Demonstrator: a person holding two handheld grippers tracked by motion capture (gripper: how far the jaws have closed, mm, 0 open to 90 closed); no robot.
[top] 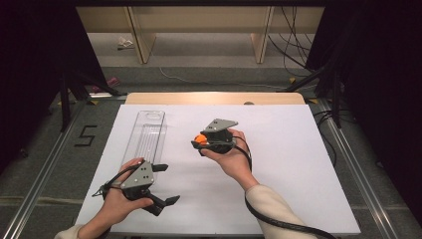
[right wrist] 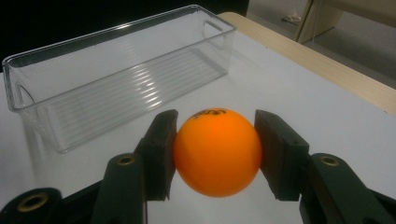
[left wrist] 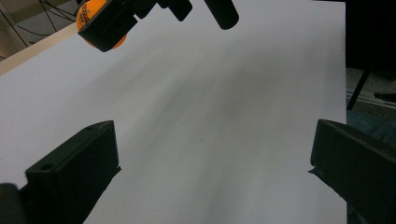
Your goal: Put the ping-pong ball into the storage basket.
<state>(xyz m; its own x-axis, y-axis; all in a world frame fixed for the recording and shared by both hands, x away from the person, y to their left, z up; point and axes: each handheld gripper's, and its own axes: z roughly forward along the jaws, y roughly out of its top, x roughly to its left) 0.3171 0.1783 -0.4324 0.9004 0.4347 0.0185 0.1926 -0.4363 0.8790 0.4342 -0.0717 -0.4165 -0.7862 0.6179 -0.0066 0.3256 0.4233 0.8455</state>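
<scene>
An orange ball (right wrist: 217, 151) with dark print on top sits squeezed between the two black pads of my right gripper (right wrist: 215, 154), held above the white table sheet. From above, the same ball (top: 200, 139) peeks out at the left end of the right gripper (top: 201, 142), near the table's middle. The ball (left wrist: 88, 21) also appears at the top left of the left gripper view. My left gripper (top: 166, 183) rests low at the front left, jaws spread wide with nothing between them. A long clear plastic bin (top: 146, 135) lies empty at the left, just beyond the left gripper.
The white sheet (top: 278, 149) covers a wooden table whose far edge (top: 214, 97) shows beyond it. Cables and wooden furniture legs stand on the floor behind. Black stands flank the table on both sides.
</scene>
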